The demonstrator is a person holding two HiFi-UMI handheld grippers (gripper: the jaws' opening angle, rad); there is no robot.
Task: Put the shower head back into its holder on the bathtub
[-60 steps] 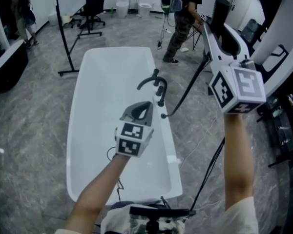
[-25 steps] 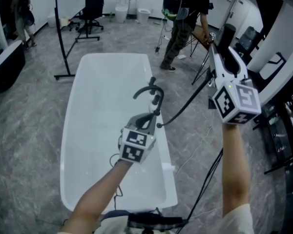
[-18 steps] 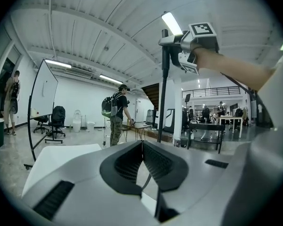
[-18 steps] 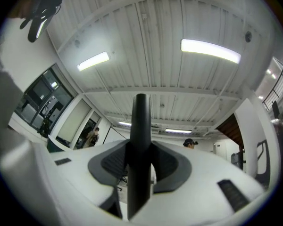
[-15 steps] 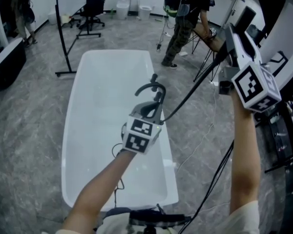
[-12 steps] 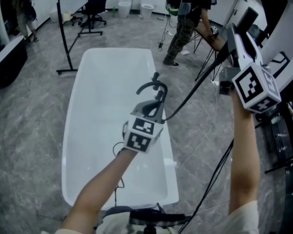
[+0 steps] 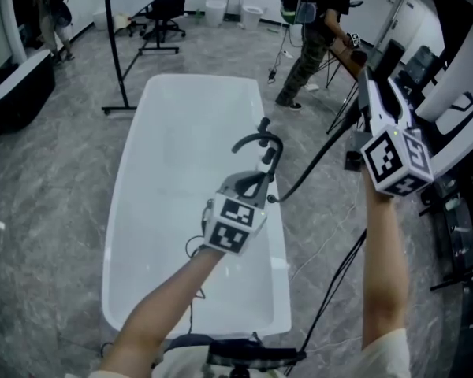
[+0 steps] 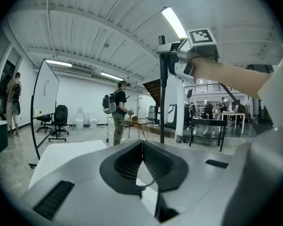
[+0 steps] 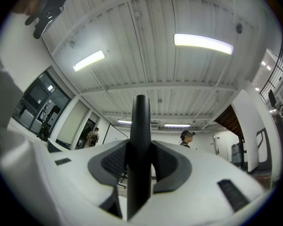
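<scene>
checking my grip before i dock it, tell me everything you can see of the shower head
The shower head is a slim, black, stick-shaped wand with a smooth matte look. It stands upright between the jaws of the right gripper, which are shut on its shaft, raised off to the side of the bathtub, not yet docked. A dark hose runs from its lower end down to the faucet on the tub's rim. Its spray face cannot be made out.

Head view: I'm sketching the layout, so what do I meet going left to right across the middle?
Bathtub's left rim → left gripper → black hose → right gripper.
</scene>
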